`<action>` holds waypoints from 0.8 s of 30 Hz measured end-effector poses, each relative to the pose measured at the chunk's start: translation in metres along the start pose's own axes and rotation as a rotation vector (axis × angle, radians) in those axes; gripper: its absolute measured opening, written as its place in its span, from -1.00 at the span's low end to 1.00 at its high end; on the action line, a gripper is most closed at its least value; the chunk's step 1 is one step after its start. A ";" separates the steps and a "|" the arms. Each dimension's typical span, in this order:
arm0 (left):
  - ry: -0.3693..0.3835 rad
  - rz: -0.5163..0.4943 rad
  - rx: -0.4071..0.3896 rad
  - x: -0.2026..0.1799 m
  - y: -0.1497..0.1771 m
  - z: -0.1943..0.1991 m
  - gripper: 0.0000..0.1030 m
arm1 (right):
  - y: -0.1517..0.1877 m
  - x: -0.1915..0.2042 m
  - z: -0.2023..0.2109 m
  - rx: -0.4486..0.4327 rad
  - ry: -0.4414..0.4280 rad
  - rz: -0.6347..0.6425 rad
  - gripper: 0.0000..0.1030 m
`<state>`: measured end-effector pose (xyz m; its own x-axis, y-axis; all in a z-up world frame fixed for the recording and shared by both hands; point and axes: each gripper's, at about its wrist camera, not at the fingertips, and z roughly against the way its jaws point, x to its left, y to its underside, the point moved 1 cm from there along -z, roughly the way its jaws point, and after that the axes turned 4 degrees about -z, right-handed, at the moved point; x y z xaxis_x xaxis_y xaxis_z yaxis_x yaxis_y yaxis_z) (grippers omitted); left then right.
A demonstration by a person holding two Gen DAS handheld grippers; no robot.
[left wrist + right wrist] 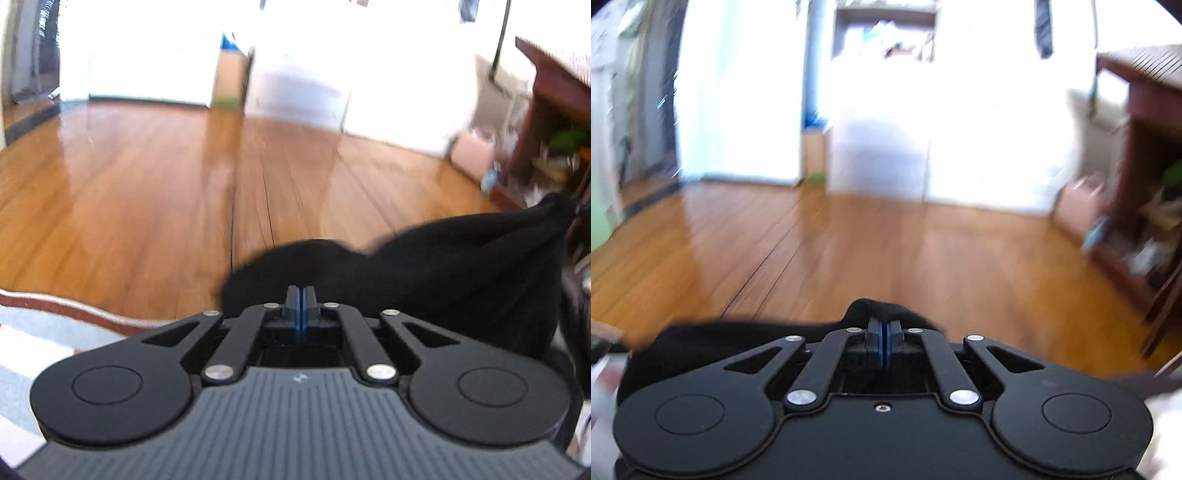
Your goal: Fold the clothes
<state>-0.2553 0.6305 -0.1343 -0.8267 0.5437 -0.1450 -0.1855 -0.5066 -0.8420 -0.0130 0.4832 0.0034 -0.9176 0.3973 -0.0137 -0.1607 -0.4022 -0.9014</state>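
Left wrist view is showing the left gripper (303, 291) pinching its 2 fingers together on a black garment (461, 266), which is stretching away to that gripper's right, above the wooden floor (147, 184). Right wrist view is showing the right gripper (885, 326) clamping the same cloth (713, 341), which is bunching over its fingertips and trailing to its left.

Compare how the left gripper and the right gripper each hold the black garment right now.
The left gripper has the black garment spreading wide to its right, rising to a far corner. The right gripper has the garment trailing to its left, with only a small hump of cloth poking above its tips. Both have jaws closed on an edge of the cloth, held up over the wooden floor.
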 end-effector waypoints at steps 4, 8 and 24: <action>0.071 0.070 0.036 0.012 0.001 -0.004 -0.73 | -0.041 -0.017 -0.001 -0.165 0.143 -0.038 -0.93; 0.118 0.110 0.189 0.016 0.016 -0.040 -0.30 | -0.031 -0.022 -0.050 0.001 0.203 -0.011 -0.62; 0.099 -0.042 0.524 -0.020 0.061 -0.109 0.50 | 0.119 0.056 -0.037 0.539 -0.243 -0.444 0.08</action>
<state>-0.1921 0.6618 -0.2390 -0.7633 0.6186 -0.1862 -0.4791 -0.7354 -0.4793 -0.0699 0.4882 -0.1206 -0.7693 0.4479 0.4555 -0.6343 -0.6207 -0.4609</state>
